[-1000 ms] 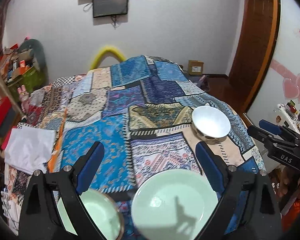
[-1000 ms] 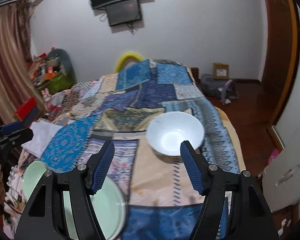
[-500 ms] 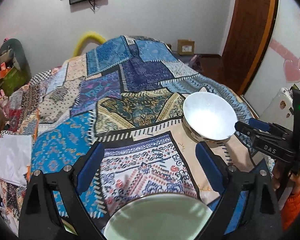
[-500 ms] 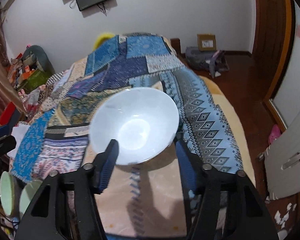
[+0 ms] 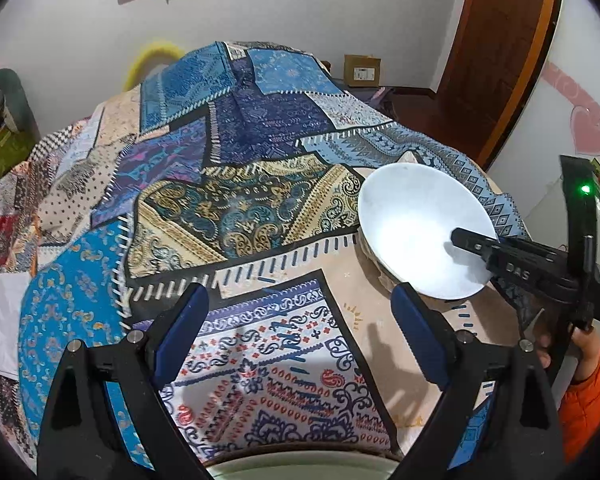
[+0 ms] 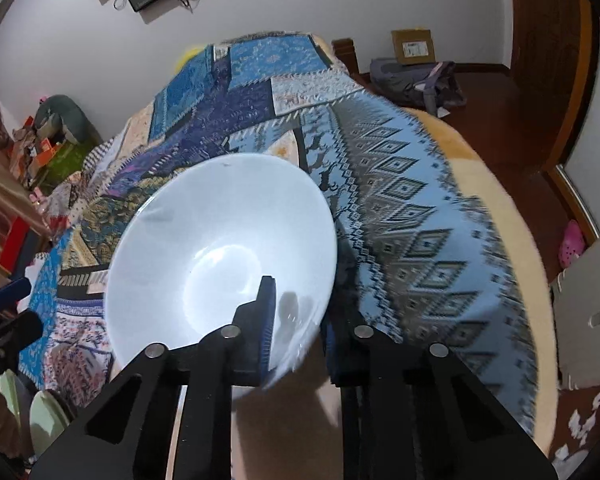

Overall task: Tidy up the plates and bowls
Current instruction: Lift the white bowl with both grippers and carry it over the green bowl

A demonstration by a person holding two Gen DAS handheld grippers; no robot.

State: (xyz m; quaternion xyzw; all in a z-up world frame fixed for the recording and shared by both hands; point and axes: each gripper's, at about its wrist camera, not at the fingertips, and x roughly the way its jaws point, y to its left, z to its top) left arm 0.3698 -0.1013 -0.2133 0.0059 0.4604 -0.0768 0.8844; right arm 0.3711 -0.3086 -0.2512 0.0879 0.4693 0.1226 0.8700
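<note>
Your right gripper point(image 6: 296, 320) is angling down, jaws just closed and now clamping the white bowl point(image 6: 220, 256) rim: one finger inside, one outside. Your left gripper point(image 5: 300, 320) is pointing down, jaws gaping wide, gripping nothing.

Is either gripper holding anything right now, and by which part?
The right gripper is shut on the white bowl, pinching its near rim wall. The left gripper is open, holding nothing.

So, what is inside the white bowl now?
The white bowl holds no food. One finger of the right gripper is inside, clamping the near rim. The outer finger is mostly hidden.
</note>
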